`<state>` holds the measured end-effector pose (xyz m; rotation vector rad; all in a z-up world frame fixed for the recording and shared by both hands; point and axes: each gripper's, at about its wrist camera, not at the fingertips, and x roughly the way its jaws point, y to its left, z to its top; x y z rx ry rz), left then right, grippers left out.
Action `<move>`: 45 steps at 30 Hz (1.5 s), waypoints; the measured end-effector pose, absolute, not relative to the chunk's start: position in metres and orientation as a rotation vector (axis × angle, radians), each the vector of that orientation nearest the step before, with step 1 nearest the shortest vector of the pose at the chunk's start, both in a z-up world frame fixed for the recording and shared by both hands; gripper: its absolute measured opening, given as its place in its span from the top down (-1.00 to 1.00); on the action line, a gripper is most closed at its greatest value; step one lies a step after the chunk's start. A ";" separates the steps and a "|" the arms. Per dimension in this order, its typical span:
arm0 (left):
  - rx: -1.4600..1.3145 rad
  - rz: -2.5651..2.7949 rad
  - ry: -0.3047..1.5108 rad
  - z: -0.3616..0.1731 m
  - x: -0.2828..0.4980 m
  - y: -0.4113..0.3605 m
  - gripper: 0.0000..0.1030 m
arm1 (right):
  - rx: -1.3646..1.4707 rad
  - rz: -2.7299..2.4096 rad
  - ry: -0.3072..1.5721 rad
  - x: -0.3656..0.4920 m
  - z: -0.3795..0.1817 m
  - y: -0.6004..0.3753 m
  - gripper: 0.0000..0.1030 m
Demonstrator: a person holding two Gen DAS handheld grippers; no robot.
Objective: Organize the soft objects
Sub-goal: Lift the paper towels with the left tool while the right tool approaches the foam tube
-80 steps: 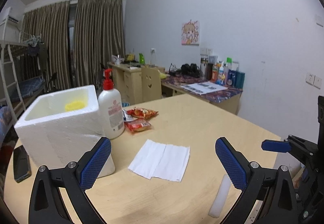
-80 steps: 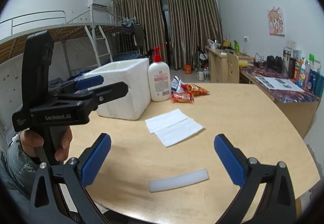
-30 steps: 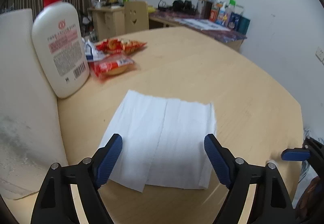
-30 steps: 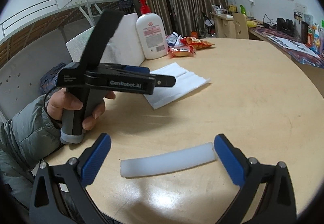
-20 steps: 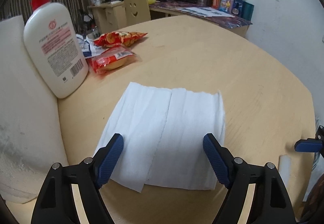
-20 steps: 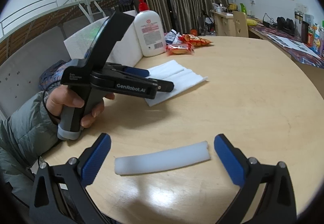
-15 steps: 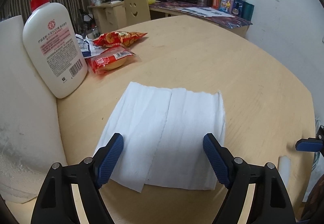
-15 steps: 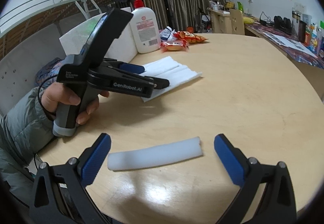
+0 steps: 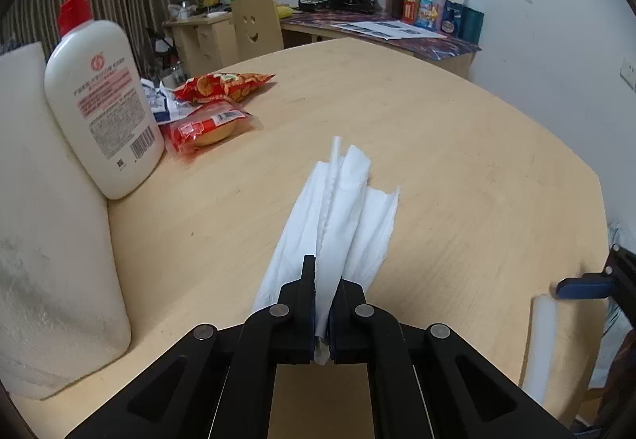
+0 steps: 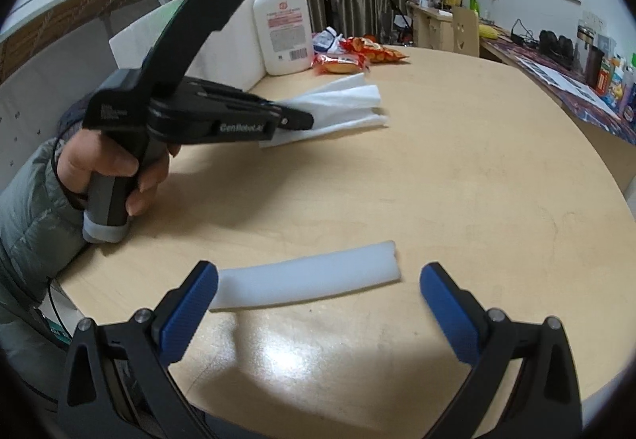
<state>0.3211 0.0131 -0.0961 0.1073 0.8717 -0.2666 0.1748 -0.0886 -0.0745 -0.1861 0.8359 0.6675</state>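
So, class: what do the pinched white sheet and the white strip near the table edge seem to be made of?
Sheet: likely soft tissue paper, matte; it creases and bunches where pinched.
Strip: probably foam, slightly translucent, smooth, with a cleanly cut end.

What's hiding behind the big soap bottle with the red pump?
Behind the soap bottle stands a white foam box, and the bottle covers part of its wall. What is inside the box cannot be seen.
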 end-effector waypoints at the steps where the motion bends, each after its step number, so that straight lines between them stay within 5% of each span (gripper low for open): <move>1: 0.105 -0.270 0.871 -0.096 0.320 0.014 0.92 | -0.194 0.669 0.836 0.175 -0.075 -0.087 -1.00; 19: 0.071 -0.287 0.813 -0.080 0.303 0.021 0.92 | -0.120 0.601 0.909 0.171 -0.075 -0.081 -0.98; 25: 0.057 -0.286 0.762 -0.068 0.294 0.029 0.92 | -0.137 0.497 0.913 0.171 -0.073 -0.071 -0.54; 45: 0.024 -0.295 0.645 -0.038 0.270 0.046 0.92 | -0.118 0.462 0.871 0.182 -0.064 -0.051 -0.23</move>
